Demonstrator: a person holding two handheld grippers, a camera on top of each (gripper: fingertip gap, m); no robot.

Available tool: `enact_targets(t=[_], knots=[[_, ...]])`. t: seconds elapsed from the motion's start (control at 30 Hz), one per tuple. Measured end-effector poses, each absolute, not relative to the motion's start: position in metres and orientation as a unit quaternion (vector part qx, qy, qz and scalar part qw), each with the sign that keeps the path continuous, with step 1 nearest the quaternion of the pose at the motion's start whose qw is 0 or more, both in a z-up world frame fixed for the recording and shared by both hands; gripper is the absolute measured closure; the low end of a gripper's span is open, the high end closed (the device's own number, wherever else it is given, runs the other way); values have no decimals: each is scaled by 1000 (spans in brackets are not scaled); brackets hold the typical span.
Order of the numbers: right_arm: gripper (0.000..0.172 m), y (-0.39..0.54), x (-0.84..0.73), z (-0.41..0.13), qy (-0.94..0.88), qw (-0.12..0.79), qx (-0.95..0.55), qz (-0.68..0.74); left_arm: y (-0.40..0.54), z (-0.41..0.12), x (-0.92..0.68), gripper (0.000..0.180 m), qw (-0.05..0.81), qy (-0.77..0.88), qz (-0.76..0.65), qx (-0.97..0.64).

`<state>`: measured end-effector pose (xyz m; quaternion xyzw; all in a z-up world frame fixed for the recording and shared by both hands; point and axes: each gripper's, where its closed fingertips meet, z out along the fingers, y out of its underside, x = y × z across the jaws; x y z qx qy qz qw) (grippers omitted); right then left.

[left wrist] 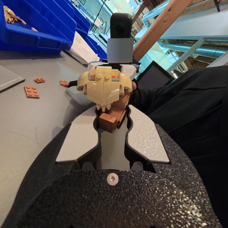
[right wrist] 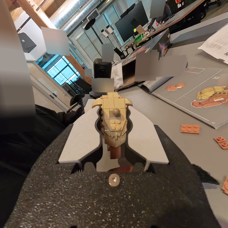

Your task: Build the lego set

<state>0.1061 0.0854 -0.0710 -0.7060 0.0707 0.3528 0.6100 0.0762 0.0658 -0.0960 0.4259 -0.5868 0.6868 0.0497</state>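
two tools face each other across one brick-built model (left wrist: pixel 106 88), a tan skull-like shell joined to a reddish-brown body, held up clear of the grey surface (left wrist: pixel 37 123). the left tool (left wrist: pixel 112 118) is part-way closed, its fingers (left wrist: pixel 141 125) set on either side of the brown lower end of the model; the dark pads look pressed to that brown block, though the far side is partly hidden. the right tool (right wrist: pixel 113 118) is likewise part-way closed, its fingers (right wrist: pixel 83 129) flanking the tan shell, with the wavy pads snug against the shell's sides. the model's long axis runs roughly in line with both tools: the tan end lies toward the right tool, the brown end toward the left, so each tool is nearest its own half and the seam between tan and brown lies between them. from the left wrist view the right tool shows just behind the tan shell, with a dark-sleeved hand beside it. on the surface lie a flat brown plate (left wrist: pixel 31 91) and two small brown pieces (left wrist: pixel 39 80), well apart from the model; an open instruction booklet (right wrist: pixel 185 98) lies to the right, and blue bins (left wrist: pixel 37 30) stand at the far left.
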Motion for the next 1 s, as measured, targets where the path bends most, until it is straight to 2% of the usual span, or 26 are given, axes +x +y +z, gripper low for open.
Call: enact_targets(t=[0.4,0.67,0.8,1.0], knots=[[132,96,94,-32,114,614,-663,413,80,-61,64,140,62,-517,776,357],[133,92,87,-25,89,629,-683,361,84,-49,58,140,55,-492,806,324],[130,90,84,-24,82,630,-688,352,84,-47,57,140,49,-491,810,317],[119,89,83,-37,47,619,-745,245,82,-54,63,140,21,-510,789,342]])
